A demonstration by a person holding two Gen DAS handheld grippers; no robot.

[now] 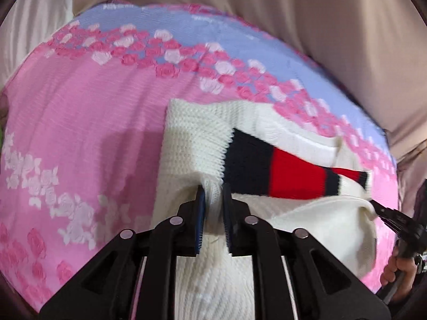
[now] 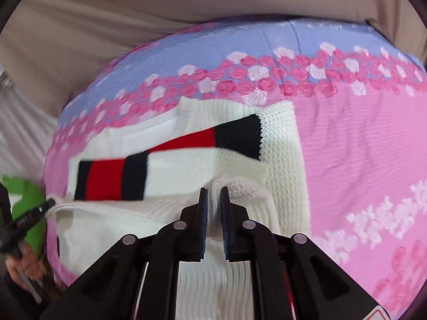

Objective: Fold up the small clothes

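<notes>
Bare bedspread (image 1: pixel 80 138) left of sweater (image 1: pixel 192 144).

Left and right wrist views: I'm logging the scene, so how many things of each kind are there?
Knit sweater, white with red and dark stripes: 1
Tongs, left and right, each clamped on sweater fabric: 2
Pink floral bedspread: 1
Green item at the bed edge, unclear what: 1
Total: 5
</notes>
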